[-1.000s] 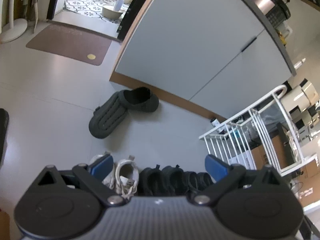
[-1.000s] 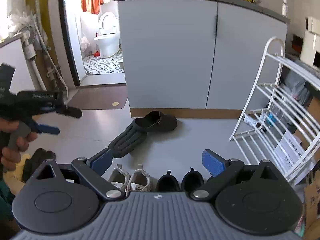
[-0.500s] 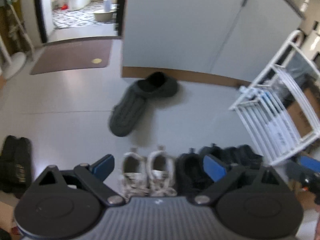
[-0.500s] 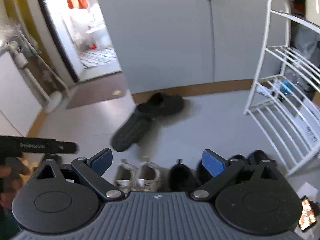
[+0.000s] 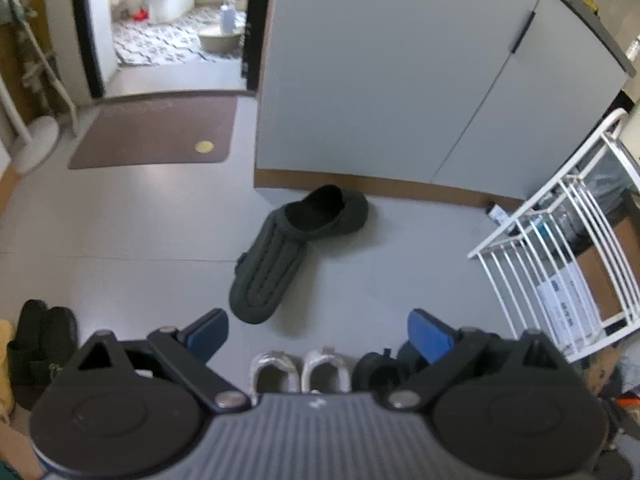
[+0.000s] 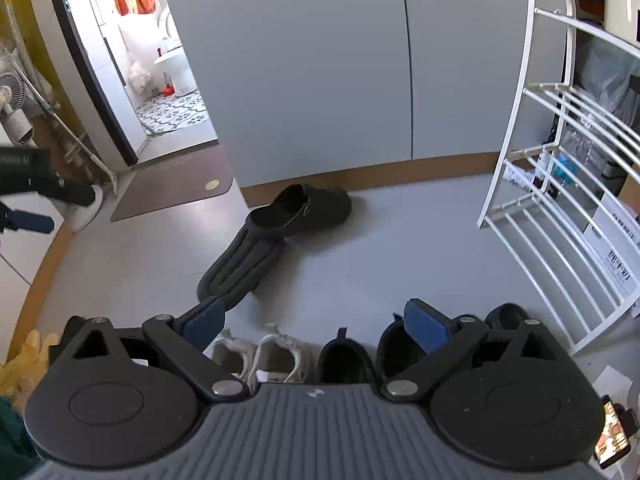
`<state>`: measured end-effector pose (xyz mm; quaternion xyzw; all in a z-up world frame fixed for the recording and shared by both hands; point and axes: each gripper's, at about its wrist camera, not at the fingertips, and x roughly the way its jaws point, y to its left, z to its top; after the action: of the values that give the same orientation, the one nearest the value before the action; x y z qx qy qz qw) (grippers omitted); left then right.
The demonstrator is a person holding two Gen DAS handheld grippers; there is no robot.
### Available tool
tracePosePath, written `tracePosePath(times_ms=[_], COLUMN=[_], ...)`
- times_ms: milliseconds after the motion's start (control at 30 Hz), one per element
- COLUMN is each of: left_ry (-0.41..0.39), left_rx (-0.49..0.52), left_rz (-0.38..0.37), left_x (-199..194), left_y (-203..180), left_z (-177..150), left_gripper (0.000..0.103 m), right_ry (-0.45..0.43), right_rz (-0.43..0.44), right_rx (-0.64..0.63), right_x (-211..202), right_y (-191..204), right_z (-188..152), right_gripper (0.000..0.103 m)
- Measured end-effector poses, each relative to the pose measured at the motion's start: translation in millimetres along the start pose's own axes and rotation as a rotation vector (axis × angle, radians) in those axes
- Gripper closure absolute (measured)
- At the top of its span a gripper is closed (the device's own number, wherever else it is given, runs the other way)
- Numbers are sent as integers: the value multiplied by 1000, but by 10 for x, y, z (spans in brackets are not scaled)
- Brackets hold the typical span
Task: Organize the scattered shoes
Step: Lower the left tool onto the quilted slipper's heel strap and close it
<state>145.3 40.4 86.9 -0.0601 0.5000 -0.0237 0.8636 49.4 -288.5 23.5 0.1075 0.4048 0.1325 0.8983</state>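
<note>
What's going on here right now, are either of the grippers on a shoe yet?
Not yet. The left gripper and right gripper both hang open and empty above a row of shoes: white sneakers beside black shoes. Two dark slippers lie loose near the cabinet: one upright, resting partly on the other, which is flipped sole-up. Those two look like the ones left to tidy.

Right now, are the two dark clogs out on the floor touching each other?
Touching. In the right wrist view the upright clog rests its heel end on the overturned clog, sole up; no floor shows between them. The left wrist view agrees.
</note>
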Motion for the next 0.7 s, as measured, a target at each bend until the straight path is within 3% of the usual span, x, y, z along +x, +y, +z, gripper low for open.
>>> tracePosePath(times_ms=[267, 533, 700], left_ry=[22, 66, 57], left_rx=[33, -13, -8], left_rz=[43, 41, 64], left_x=[337, 945, 1362], left_y=[247, 635, 848], left_z=[471, 488, 440], left_gripper=[5, 5, 5], right_ry=[10, 54, -6], right_rz=[9, 6, 55], right_rx=[36, -7, -139], right_x=[267, 630, 808], right_y=[-32, 51, 148], right_z=[115, 119, 123], right_gripper=[4, 4, 4])
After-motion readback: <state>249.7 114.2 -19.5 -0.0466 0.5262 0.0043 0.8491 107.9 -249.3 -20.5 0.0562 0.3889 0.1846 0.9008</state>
